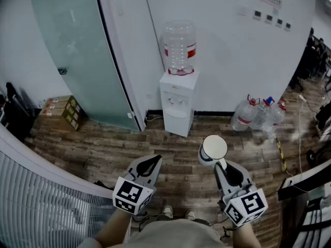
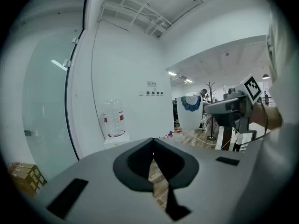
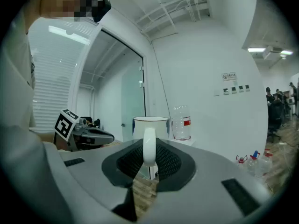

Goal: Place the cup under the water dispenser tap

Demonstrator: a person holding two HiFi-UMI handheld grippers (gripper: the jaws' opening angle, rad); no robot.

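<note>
Both grippers held out in front of me, near level, cup in the right.
My right gripper (image 1: pixel 221 165) is clamped on the handle of the white cup (image 1: pixel 213 150), which is upright over the wood floor (image 1: pixel 103 154), well short of the water dispenser (image 1: pixel 177 107) at the wall. My left gripper (image 1: pixel 154 160) sits alongside, tips together, empty.
</note>
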